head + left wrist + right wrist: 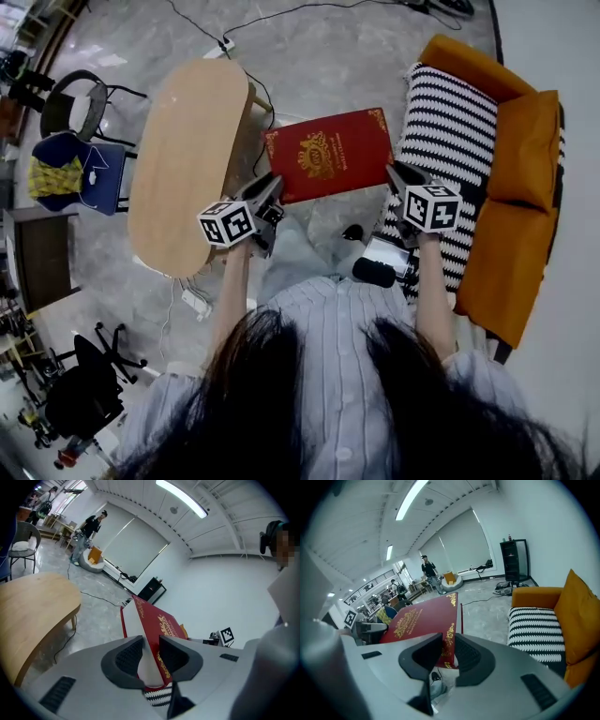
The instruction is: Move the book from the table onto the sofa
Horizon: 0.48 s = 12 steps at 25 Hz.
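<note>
A red book [328, 153] with gold ornament hangs in the air between the wooden table [187, 159] and the orange sofa [525, 216]. My left gripper [272, 192] is shut on its left edge, and the jaws clamp the cover and white page block [150, 660]. My right gripper [398, 178] is shut on the book's right edge [447, 644]. In the left gripper view the book [157, 625] tilts up and away. The sofa's black-and-white striped cushion [450, 159] lies just right of the book.
The oval table top [28, 616] is bare, with cables on the marble floor [319, 66] behind it. Chairs [80, 169] stand left of the table. An orange cushion [581, 616] leans on the sofa's back. People stand far off in the room [427, 571].
</note>
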Each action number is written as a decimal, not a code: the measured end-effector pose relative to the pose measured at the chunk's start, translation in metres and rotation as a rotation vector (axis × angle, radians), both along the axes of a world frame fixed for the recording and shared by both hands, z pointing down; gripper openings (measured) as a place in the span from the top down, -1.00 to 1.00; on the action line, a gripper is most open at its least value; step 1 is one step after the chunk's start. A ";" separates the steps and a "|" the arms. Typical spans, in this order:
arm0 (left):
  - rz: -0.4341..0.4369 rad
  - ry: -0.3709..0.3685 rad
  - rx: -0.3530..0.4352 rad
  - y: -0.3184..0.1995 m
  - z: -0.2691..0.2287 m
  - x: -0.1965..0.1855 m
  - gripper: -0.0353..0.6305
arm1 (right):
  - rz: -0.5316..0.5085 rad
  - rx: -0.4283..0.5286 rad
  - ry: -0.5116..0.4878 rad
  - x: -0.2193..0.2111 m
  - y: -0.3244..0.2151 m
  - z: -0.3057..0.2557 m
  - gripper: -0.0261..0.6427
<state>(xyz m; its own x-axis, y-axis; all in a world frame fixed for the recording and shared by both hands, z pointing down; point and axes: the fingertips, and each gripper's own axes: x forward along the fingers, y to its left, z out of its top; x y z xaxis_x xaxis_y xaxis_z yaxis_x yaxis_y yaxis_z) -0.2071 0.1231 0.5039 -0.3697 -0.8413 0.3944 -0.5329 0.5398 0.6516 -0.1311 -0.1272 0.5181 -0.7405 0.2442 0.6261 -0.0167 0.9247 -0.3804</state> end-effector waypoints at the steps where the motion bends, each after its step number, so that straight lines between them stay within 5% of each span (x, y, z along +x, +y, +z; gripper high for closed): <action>1: 0.018 -0.003 -0.005 -0.007 -0.001 0.003 0.54 | 0.015 -0.008 -0.003 0.008 -0.006 0.001 0.66; 12: 0.303 -0.010 -0.044 -0.121 0.001 0.044 0.54 | 0.284 -0.049 -0.020 0.114 -0.088 0.012 0.66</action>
